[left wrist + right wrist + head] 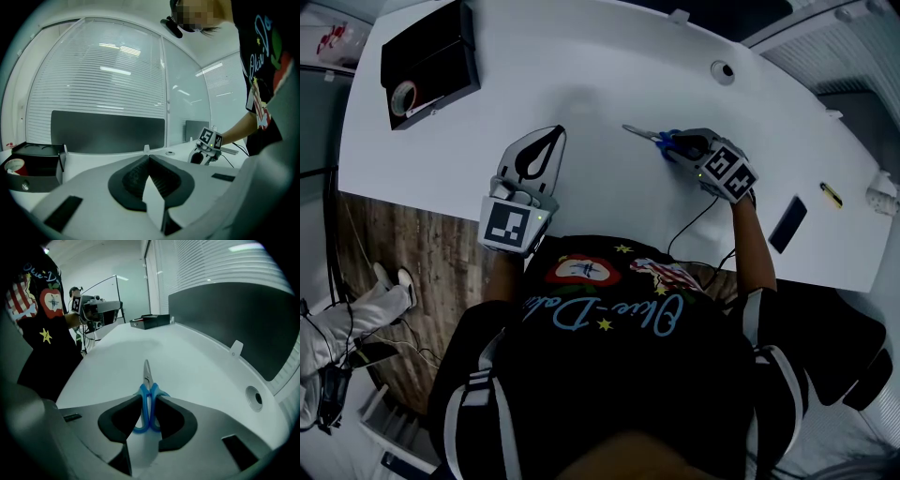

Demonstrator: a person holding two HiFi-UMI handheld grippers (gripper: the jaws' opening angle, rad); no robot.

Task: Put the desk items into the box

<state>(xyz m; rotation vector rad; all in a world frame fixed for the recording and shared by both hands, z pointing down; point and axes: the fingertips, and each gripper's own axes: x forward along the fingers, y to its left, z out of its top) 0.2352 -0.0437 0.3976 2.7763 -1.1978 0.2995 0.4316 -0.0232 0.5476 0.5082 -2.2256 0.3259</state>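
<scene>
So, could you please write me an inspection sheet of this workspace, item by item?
Surface: white desk, mostly bare.
Job's things: black box at the far left corner, tape roll in it; scissors with blue handles, flat black item and yellow-black item on the desk.
Clutter: white object at the right edge, kind unclear.
Grippers: left gripper jaws together, empty; right gripper jaws closed on the scissors' handles.
Cables: black cable runs from the right gripper.
Surroundings: wood-look floor, window blinds.
</scene>
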